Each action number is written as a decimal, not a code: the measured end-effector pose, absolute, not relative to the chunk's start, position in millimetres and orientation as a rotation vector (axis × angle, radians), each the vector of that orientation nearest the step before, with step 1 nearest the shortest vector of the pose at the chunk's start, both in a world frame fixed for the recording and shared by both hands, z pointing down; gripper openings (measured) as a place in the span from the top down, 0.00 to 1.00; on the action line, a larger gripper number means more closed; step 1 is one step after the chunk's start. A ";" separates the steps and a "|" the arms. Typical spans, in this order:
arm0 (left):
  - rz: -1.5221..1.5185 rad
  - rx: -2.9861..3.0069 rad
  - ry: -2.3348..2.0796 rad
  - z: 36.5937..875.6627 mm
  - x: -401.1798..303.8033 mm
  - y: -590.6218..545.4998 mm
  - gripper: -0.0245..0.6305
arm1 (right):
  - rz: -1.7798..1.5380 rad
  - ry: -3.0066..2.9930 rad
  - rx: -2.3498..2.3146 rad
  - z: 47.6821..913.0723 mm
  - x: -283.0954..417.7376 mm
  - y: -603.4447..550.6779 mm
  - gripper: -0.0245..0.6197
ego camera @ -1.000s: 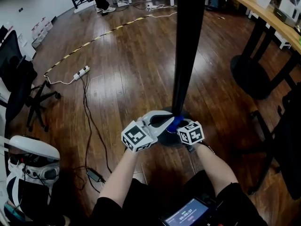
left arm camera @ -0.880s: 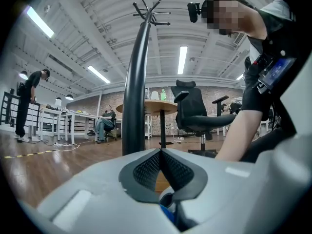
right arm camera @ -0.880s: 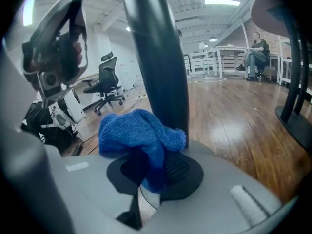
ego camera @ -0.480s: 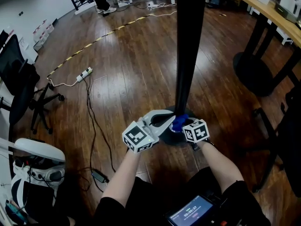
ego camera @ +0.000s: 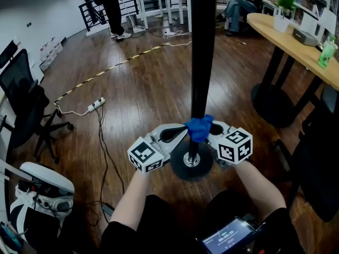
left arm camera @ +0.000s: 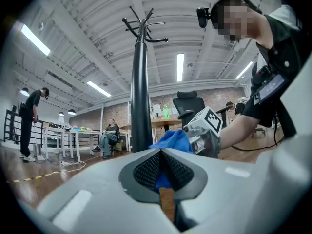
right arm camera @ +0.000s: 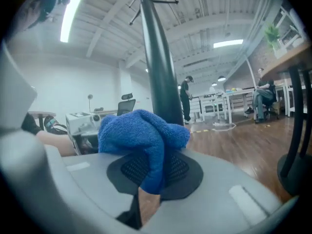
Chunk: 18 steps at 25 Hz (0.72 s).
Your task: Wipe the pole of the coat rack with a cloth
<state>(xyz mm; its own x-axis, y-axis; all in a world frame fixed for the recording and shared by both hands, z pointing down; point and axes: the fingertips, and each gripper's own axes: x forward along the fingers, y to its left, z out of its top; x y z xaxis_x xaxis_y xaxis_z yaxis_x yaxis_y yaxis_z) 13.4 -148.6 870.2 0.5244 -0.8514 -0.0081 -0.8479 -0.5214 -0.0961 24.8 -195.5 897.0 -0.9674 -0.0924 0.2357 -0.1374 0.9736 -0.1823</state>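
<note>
Head view, left to right: a chair point(ego camera: 21, 97) at 9 o'clock, a power strip point(ego camera: 95, 105) toward 10, then the left gripper point(ego camera: 179, 134) just left of centre. Its jaws are pinched on one end of the cloth point(ego camera: 199, 127) — the left gripper view shows a blue fold caught between the closed pads. The cloth wraps the pole point(ego camera: 202, 57) low down, just above the base point(ego camera: 190, 165), which lies at 6 o'clock from it. The right gripper point(ego camera: 213, 130) comes in from 3 o'clock. Its own view shows its jaws clamped on the other bunch of cloth, with the pole rising right behind. A table point(ego camera: 296, 30) runs along 2 o'clock.

As for progress, the wipe looks under way: the cloth is round the pole and held taut from both sides. It sits near the bottom, though, so the long run of pole toward 12 o'clock, up to the hooks, is probably left to do. The dark surface gives no sign of which stretch is already clean.

Nothing readable turns up. The cubes on both grippers carry only black-and-white square markers, and a small screen point(ego camera: 228, 241) at 6 o'clock shows digits too small to make out. No brand or label shows on pole or cloth.
</note>
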 end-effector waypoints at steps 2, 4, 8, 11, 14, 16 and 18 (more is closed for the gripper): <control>-0.016 -2.641 1.496 832.2 5.7 -150.8 0.96 | 0.241 -2.988 0.167 838.0 22.7 -197.8 0.88; -0.033 -2.630 1.481 803.1 6.1 -149.1 0.96 | 0.179 -3.054 0.151 787.0 21.5 -193.3 0.88; -0.058 -2.600 1.459 758.4 11.4 -147.5 0.96 | 0.086 -3.207 0.145 690.6 19.7 -186.2 0.88; -0.024 -2.585 1.436 723.8 17.8 -146.7 0.96 | 0.037 -3.295 0.157 630.5 16.6 -185.7 0.88; -0.031 -2.571 1.394 692.8 27.4 -145.1 0.96 | -0.005 -3.347 0.212 582.7 16.6 -187.8 0.88; -0.040 -2.559 1.384 674.7 32.2 -145.3 0.96 | -0.033 -3.371 0.247 551.4 17.7 -189.8 0.88; -0.048 -2.544 1.382 661.5 34.7 -144.7 0.96 | -0.071 -3.393 0.286 522.4 18.2 -190.6 0.88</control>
<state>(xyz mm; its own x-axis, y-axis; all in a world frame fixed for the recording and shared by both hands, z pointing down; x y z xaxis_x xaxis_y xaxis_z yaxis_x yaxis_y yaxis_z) 34.7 -144.7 661.5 0.5507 -0.8301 -0.0875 -0.8220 -0.5211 -0.2296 18.2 -190.6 522.4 -0.9513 -0.1589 -0.2640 -0.1698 0.9853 0.0189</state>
